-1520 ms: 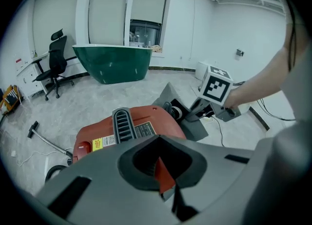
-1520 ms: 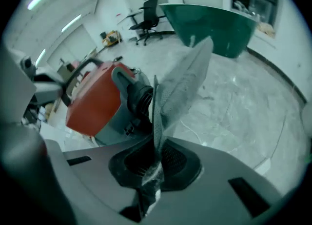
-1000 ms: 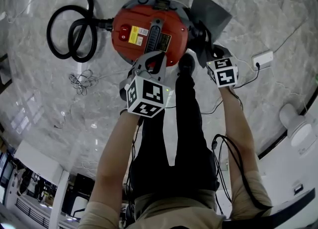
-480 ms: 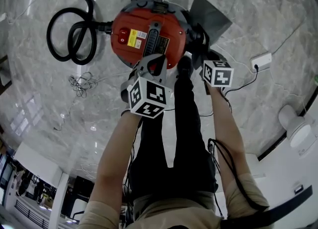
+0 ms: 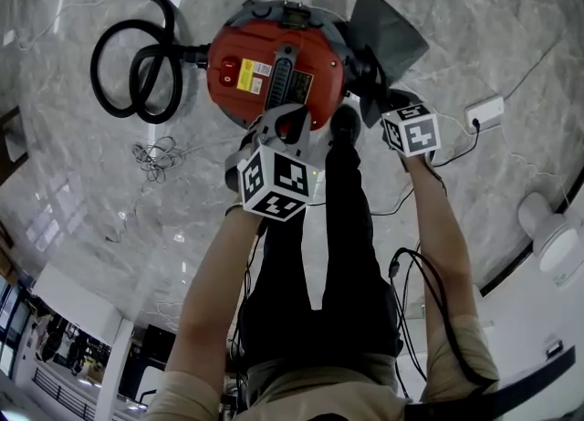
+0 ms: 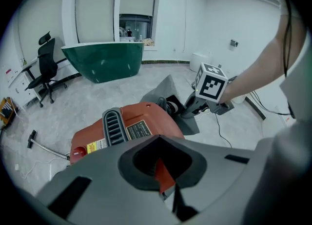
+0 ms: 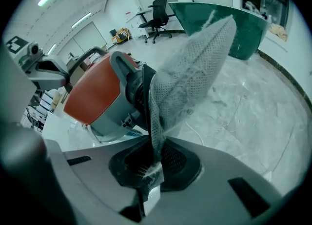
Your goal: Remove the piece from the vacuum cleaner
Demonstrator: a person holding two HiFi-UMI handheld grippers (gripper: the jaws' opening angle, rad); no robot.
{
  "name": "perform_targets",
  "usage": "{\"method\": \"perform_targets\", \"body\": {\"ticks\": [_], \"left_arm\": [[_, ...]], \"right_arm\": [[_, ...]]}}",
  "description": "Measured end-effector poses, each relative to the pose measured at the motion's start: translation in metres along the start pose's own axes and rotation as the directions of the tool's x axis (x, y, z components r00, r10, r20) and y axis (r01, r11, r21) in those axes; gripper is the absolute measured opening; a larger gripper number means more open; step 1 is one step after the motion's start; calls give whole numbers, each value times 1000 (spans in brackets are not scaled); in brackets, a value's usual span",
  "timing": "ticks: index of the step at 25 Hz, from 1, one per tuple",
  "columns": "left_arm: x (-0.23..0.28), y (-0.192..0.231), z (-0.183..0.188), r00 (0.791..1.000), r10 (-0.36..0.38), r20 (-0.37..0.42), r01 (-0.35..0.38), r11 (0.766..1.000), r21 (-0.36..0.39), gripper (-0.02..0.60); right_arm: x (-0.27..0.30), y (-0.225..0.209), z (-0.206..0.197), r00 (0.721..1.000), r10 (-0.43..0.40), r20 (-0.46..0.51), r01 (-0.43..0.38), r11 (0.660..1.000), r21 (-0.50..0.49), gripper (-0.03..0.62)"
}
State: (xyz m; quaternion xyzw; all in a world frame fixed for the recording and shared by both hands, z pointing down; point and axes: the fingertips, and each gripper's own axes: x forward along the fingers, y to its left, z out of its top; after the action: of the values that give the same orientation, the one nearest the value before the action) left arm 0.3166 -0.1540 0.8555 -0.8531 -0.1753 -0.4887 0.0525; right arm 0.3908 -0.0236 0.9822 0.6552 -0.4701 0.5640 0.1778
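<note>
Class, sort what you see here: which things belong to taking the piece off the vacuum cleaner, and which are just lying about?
Part of the job:
vacuum cleaner
grey mesh bag on its side
right gripper, shut on the bag
left gripper, gripping the cleaner's red top

Lying about:
tangled cable
white power strip
green tub
office chair

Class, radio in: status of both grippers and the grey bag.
Left gripper apparently clamped on vacuum cleaner lid. Right gripper shut on mesh bag, bag still attached. Nothing blocking.
</note>
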Motion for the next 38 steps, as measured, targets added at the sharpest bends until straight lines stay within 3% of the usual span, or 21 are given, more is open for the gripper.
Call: {"method": "perform_targets", "body": {"ticks": [3, 6, 8, 10, 13, 15, 17, 19, 24, 29, 33, 38], "left_arm": [[0, 1, 2, 1000, -20, -3, 20, 999, -33, 3], [-1, 2, 2, 1000, -28, -5, 28, 999, -46, 3], [-1, 2, 3, 1000, -31, -3, 31, 998, -50, 2], [1, 1, 3, 999, -37, 0, 37, 998, -56, 3], [3, 1, 4, 999, -41, -3, 40, 997, -67, 3], [4, 1, 4, 999, -43, -9, 42, 997, -64, 3], [4, 0, 4, 999, -49, -11, 49, 997, -63, 3], [4, 0, 4, 999, -49, -12, 48, 997, -62, 3], [4, 0, 4, 999, -51, -15, 50, 997, -58, 3], [3, 0, 5, 999, -42, -15, 41, 998, -54, 3], [4, 2, 3, 1000, -13, -26, 12, 999, -48, 3], [7, 2, 4, 999, -34, -20, 32, 996, -84, 3]], "right_arm": [[-2, 0, 0, 999, 34, -5, -34, 998, 50, 15], [-9, 2, 4, 997, 74, 11, -75, 982, 174, 15], [-15, 0, 5, 992, 113, 51, -123, 941, 314, 15], [-17, -3, 4, 983, 150, 102, -180, 878, 445, 15], [-14, -6, 5, 977, 167, 131, -211, 835, 509, 15], [-12, -9, 4, 981, 158, 112, -192, 864, 466, 15], [-13, -13, 2, 994, 109, 31, -113, 944, 310, 15], [-13, -16, 0, 999, 47, -27, -43, 987, 156, 15], [-11, -24, 1, 998, -58, -23, 56, 997, -48, 14], [-27, -73, 1, 988, -151, -13, 151, 988, -8, 14], [-39, -74, -7, 993, -118, -27, 116, 991, -72, 14], [-42, -75, -8, 996, -91, 13, 90, 995, 47, 14]]}}
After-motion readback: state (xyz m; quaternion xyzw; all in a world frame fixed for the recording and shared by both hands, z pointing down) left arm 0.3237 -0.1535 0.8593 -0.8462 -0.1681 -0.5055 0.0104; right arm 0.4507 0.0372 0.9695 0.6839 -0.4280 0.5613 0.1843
